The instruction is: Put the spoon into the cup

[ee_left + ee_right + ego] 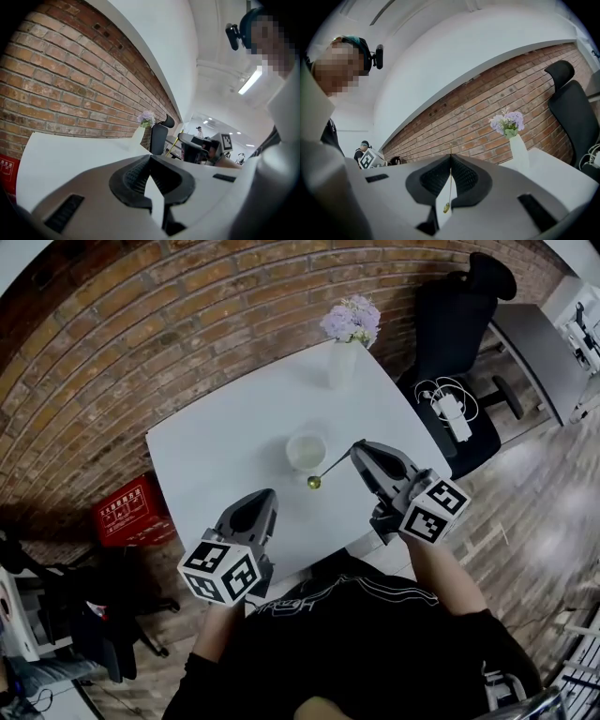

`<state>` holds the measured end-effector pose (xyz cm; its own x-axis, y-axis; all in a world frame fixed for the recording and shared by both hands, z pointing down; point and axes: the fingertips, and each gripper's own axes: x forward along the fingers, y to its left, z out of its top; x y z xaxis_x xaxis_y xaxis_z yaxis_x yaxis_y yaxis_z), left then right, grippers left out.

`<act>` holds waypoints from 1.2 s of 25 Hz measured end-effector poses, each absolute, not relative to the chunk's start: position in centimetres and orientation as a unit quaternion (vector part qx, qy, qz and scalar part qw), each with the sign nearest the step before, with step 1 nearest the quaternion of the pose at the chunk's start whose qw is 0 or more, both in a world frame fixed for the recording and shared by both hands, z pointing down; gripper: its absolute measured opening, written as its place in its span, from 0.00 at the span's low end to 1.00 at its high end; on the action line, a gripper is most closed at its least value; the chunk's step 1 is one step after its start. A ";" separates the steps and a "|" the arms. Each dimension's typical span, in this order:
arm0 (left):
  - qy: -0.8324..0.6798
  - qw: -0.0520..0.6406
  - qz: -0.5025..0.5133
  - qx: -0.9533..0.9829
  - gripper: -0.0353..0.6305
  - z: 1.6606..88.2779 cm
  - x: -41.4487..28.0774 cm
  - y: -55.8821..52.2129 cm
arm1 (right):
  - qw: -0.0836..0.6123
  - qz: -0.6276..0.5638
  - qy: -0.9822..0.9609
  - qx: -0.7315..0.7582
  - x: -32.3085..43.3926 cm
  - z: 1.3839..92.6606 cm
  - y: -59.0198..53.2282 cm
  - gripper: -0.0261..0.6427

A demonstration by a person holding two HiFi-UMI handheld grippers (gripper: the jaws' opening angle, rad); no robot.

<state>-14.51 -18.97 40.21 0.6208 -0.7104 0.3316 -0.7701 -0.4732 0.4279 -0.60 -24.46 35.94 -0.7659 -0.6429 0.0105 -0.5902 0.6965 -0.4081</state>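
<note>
right gripper (358,447): jaws clamped on the spoon's (328,469) thin handle | spoon: gold bowl just beside the white cup (307,448), outside it, over the white table (216,451) | left gripper (265,495): jaws together, nothing between them

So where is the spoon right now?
In the head view, right of centre, the spoon is clamped by its handle in the right gripper. Its bowl is just beside the cup at the white table's middle, not in it.
</note>
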 end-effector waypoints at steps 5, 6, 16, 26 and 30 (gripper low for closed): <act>-0.442 0.292 0.064 0.846 0.06 41.6 -15.2 -21.1 | 0.062 -0.206 0.918 -0.334 -1.1 37.2 -27.9 0.04; -0.444 0.295 0.065 0.844 0.06 41.9 -15.4 -21.6 | 0.060 -0.207 0.917 -0.336 -1.2 37.5 -28.7 0.04; -0.448 0.322 0.071 0.831 0.06 44.4 -15.7 -25.1 | 0.027 -0.212 0.920 -0.330 -2.8 40.8 -33.4 0.04; -0.454 0.341 0.082 0.819 0.06 46.7 -16.4 -26.7 | -0.027 -0.222 0.920 -0.321 -4.5 45.9 -35.5 0.04; -0.459 0.349 0.087 0.812 0.06 47.7 -16.8 -27.1 | -0.036 -0.239 0.916 -0.320 -4.9 48.1 -36.1 0.04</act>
